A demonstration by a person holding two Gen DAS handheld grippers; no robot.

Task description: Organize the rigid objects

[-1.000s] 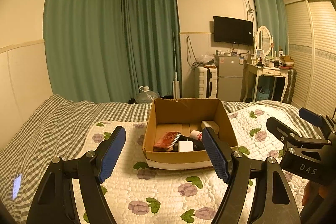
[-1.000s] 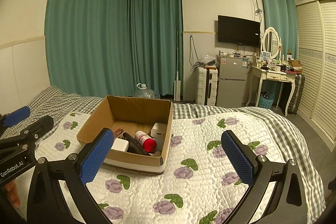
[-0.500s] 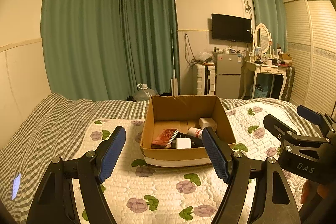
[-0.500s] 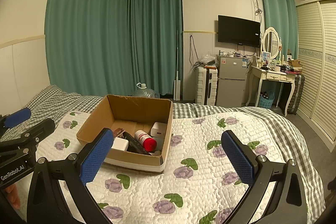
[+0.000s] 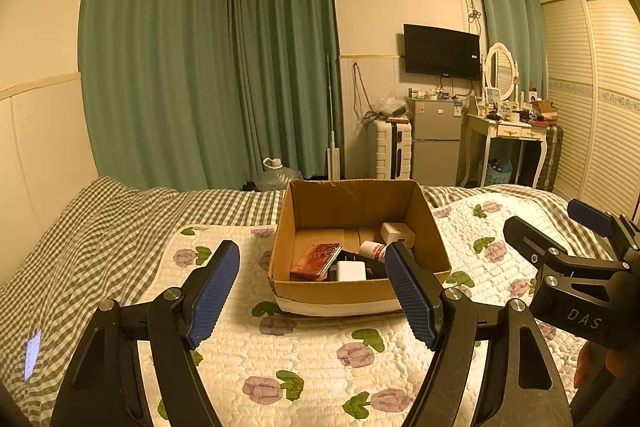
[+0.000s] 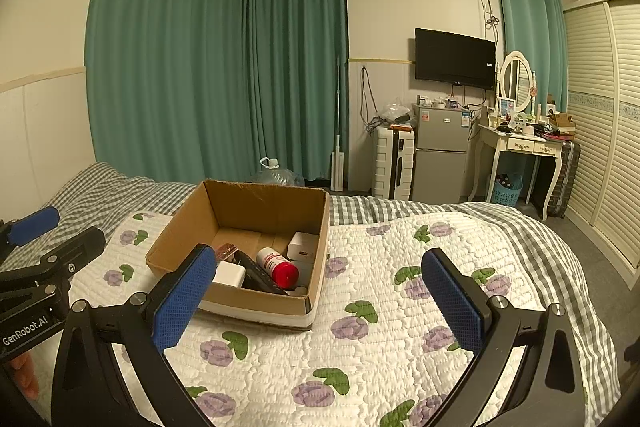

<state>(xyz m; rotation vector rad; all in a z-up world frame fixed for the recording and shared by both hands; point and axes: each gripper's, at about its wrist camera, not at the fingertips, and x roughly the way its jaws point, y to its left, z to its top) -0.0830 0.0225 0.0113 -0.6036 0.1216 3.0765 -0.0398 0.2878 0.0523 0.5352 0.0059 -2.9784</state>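
Cardboard box (image 5: 356, 291) sits on the floral quilt (image 5: 304, 359) just ahead of the left gripper (image 5: 312, 293), whose jaws are spread wide and empty, the right-hand pad overlapping the box's near corner in that view. The right gripper (image 6: 320, 301) is likewise wide and empty, with the box ahead and to its left (only its left pad lines up with the box). Inside lie a reddish booklet (image 5: 316, 259), a white charger (image 5: 351, 270), a red-capped bottle (image 6: 278, 267) and a white block (image 6: 303, 245). Only the right wrist view shows the bottle's red cap; the left wrist view shows the booklet's cover in full.
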